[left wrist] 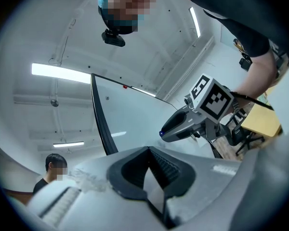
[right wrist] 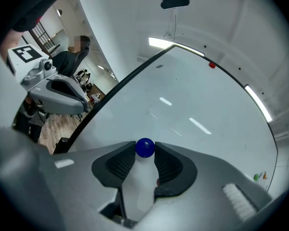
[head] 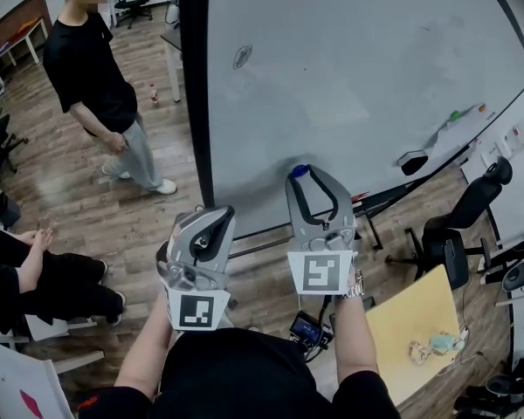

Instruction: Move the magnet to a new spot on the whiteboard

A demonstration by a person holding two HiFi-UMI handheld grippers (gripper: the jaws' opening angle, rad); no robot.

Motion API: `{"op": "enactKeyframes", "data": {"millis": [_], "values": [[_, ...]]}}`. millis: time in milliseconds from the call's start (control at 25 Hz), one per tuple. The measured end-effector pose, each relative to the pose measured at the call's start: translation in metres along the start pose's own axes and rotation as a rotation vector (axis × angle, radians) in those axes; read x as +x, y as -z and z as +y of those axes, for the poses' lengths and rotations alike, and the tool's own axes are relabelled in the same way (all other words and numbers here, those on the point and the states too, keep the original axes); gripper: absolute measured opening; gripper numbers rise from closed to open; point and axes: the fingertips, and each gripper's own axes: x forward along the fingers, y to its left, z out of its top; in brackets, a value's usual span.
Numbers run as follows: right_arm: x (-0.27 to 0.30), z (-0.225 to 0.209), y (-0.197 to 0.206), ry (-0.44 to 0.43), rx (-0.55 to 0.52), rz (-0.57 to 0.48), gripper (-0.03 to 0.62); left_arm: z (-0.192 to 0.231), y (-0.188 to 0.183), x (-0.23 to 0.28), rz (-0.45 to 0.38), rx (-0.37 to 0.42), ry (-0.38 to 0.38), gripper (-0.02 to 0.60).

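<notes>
Right claw (right wrist: pixel 145 154), closest to its own camera, is clamped on the blue ball-shaped magnet (right wrist: pixel 145 147), with one ribbed pad pressing on each side. Magnet and claw tip stand before the lower part of the whiteboard (right wrist: pixel 197 105); whether the magnet touches the board's surface cannot be told.

Left claw (left wrist: pixel 148 150): pads meet at their tips with nothing between them. It hangs off the whiteboard's lower left edge, beside the right claw.

Left gripper view alone shows the right claw in profile against the whiteboard, with the blue magnet at its tip. Right gripper view alone shows a small red dot (right wrist: pixel 211 65) near the whiteboard's top edge.

Head view alone shows:
- an eraser (head: pixel 412 161) at the whiteboard's lower right edge
- a standing person (head: pixel 100 77) left of the whiteboard
- a yellow desk (head: pixel 415 321) and a black chair (head: pixel 458 225) below the whiteboard's right end
</notes>
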Motion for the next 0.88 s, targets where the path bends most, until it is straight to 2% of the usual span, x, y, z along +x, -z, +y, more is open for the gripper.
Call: {"op": "enactKeyframes", "data": {"millis": [440,560,880], "values": [[0.018,0.000,0.006,-0.015,-0.004,0.022,0.129,0.004,0.010,0.006,0.004,-0.018,0.006,0.000],[0.021,0.000,0.007,-0.021,-0.011,0.031,0.129,0.003,0.017,0.005,0.019,-0.043,0.000,0.000],[0.023,0.001,0.007,-0.017,-0.016,0.025,0.129,0.007,0.017,0.005,0.009,-0.033,0.002,0.000]]}}
